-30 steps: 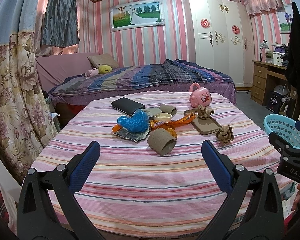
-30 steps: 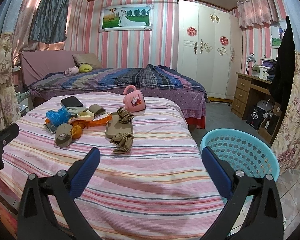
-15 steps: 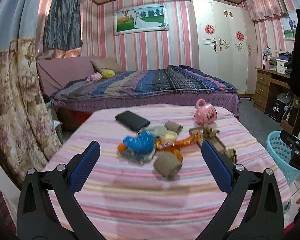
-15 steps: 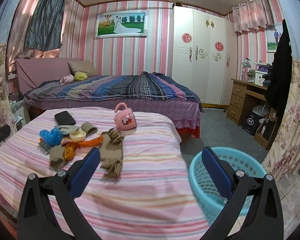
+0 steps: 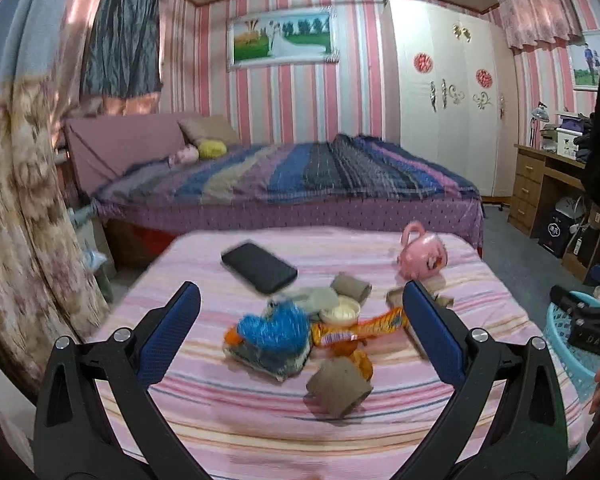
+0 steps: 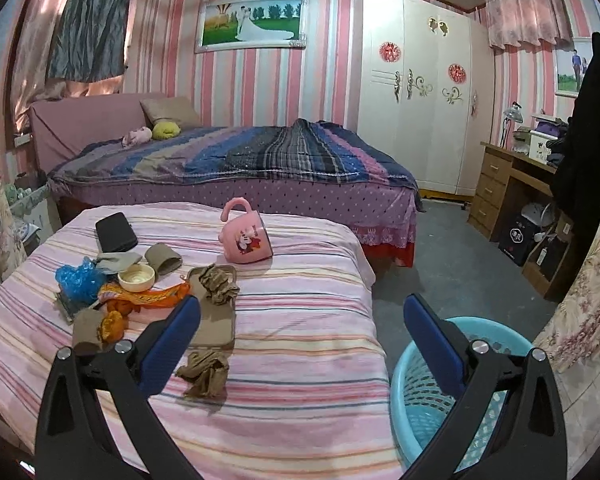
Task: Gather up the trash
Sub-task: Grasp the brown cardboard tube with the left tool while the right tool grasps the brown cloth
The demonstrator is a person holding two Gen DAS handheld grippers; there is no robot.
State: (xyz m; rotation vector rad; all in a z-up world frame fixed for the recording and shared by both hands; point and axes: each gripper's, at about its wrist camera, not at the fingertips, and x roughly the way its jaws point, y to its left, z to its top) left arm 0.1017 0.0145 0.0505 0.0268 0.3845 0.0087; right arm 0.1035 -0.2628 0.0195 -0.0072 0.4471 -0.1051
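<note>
Trash lies in a pile on the pink striped bed (image 5: pixel 220 412): a crumpled blue plastic bag (image 5: pixel 274 330), an orange wrapper (image 5: pixel 360 328), a brown paper cup (image 5: pixel 338 386) on its side, and a small cream tub (image 5: pixel 340 312). In the right wrist view the same pile (image 6: pixel 116 288) sits left, with two crumpled brown wads (image 6: pixel 218 280) (image 6: pixel 204 374). A light blue basket (image 6: pixel 428 392) stands on the floor right of the bed. My left gripper (image 5: pixel 300 332) is open and empty above the pile. My right gripper (image 6: pixel 300 344) is open and empty over the bed's right edge.
A black wallet (image 5: pixel 258 266), a pink mug (image 6: pixel 246 240) on its side and a tan phone case (image 6: pixel 216 312) also lie on the bed. A second bed (image 6: pixel 236 164) stands behind. A wooden desk (image 6: pixel 512 192) and white wardrobe (image 6: pixel 416 92) are at right. Floral curtains (image 5: pixel 16 220) hang at left.
Both grippers have lifted and pulled back, then the left one moved in over the trash pile. The right view has swung toward the basket. Both stay open.
</note>
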